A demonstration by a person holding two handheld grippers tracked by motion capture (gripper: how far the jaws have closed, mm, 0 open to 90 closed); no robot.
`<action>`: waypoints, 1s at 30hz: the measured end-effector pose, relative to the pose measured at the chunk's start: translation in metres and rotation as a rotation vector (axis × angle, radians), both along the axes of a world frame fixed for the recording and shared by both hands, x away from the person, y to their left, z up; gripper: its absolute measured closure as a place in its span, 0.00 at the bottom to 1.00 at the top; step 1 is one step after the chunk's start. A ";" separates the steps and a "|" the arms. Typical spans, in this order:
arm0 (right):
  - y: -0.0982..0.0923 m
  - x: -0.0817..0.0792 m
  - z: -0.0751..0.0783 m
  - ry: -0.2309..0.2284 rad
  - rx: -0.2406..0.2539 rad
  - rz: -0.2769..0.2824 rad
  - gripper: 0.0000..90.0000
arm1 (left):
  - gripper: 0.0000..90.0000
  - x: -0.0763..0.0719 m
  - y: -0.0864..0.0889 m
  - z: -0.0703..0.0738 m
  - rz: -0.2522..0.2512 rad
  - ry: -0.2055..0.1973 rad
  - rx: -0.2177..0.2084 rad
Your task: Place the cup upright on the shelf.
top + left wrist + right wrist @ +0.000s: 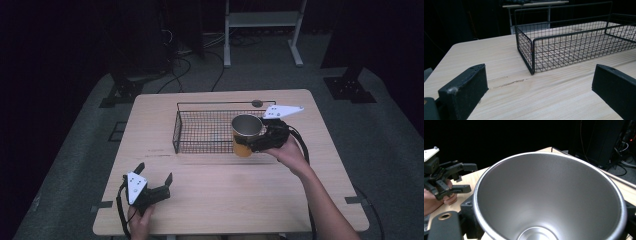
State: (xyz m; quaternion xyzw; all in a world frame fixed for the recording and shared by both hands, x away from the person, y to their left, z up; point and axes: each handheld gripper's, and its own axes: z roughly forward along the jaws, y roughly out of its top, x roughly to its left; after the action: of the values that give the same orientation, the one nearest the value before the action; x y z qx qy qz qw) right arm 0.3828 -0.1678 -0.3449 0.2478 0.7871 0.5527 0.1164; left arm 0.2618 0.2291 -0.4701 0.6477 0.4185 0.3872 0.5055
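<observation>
An orange cup (246, 135) with a steel inside stands upright at the front right part of the black wire basket (177, 131). My right gripper (248, 142) is shut on its sides from the right. In the right gripper view the cup's steel bowl (549, 195) sits between the jaws, and whether the cup touches the basket floor is hidden. My left gripper (154, 172) is open near the table's front left, nothing between its jaws. In the left gripper view the left gripper (540, 75) points at the basket's near corner (533, 57), some way short of it.
The light wooden table (210, 200) has bare room in front of the basket and at both sides. A small dark round mark (257, 103) lies behind the basket. A white frame (262, 30) and cables (180, 65) stand on the floor beyond.
</observation>
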 end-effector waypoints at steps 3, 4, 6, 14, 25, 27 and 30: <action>0.003 0.003 0.003 0.003 0.003 0.002 0.14 | 0.00 0.000 0.000 0.000 0.001 0.001 0.000; 0.004 0.005 0.003 0.003 0.001 0.003 0.14 | 0.00 0.000 0.000 0.000 0.001 0.001 0.000; 0.005 0.006 0.004 0.001 -0.001 0.001 0.14 | 0.00 0.000 0.000 0.000 0.001 -0.001 0.003; 0.010 0.026 0.007 0.012 -0.040 -0.021 0.14 | 0.00 0.000 0.000 0.000 0.000 0.002 -0.001; 0.020 0.053 0.013 0.031 -0.069 -0.038 0.14 | 0.00 0.000 0.000 0.000 0.000 0.000 -0.001; 0.020 0.058 0.012 0.026 -0.074 -0.048 0.14 | 0.00 0.000 0.000 0.000 -0.001 -0.001 0.001; 0.020 0.068 0.011 0.038 -0.082 -0.066 0.14 | 0.00 0.000 0.000 0.000 0.000 0.000 0.003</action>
State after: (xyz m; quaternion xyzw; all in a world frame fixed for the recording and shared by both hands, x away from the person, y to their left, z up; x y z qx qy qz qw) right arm 0.4509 -0.1473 -0.3336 0.2792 0.8026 0.5109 0.1298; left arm 0.2615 0.2290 -0.4701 0.6484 0.4178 0.3879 0.5045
